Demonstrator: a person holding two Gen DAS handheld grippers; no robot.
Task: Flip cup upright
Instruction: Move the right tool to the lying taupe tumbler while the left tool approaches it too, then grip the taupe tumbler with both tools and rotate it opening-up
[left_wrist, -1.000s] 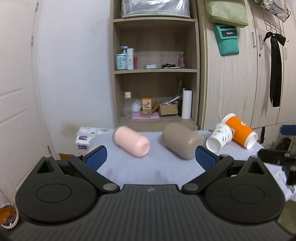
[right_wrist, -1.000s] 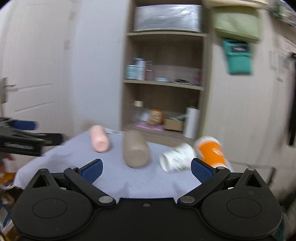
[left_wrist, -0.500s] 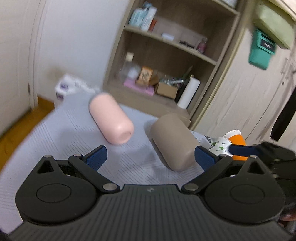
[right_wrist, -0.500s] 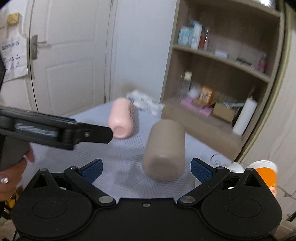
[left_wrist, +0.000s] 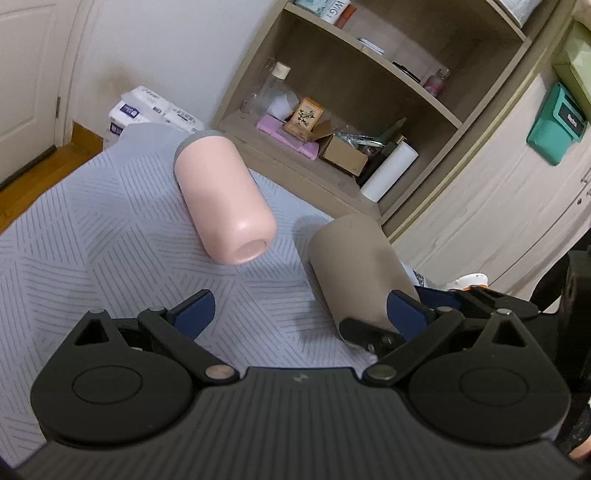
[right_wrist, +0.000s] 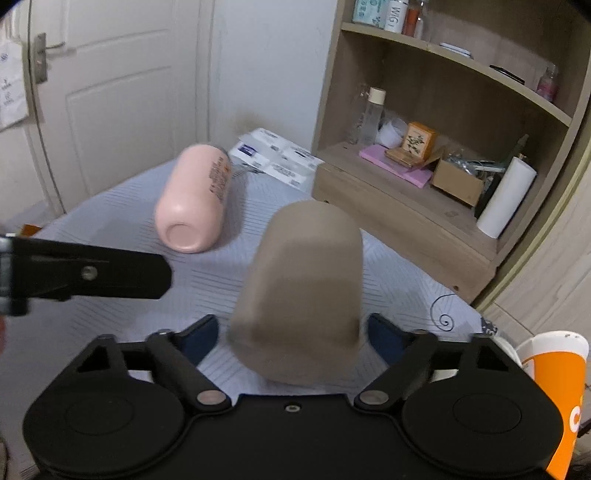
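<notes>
Matte taupe cup (slightly blurred) lies sideways between right claw fingers.

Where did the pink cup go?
The pink cup lies on its side on the grey cloth, left of the tan cup in both views. It sits ahead of the open left claw, with nothing gripping it.

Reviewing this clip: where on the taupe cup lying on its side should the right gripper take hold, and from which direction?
Grip the taupe cup across its round body near the closed base, coming straight along its axis from that end. It lies on the cloth with the base toward the right gripper, whose open fingers already flank it.
</notes>
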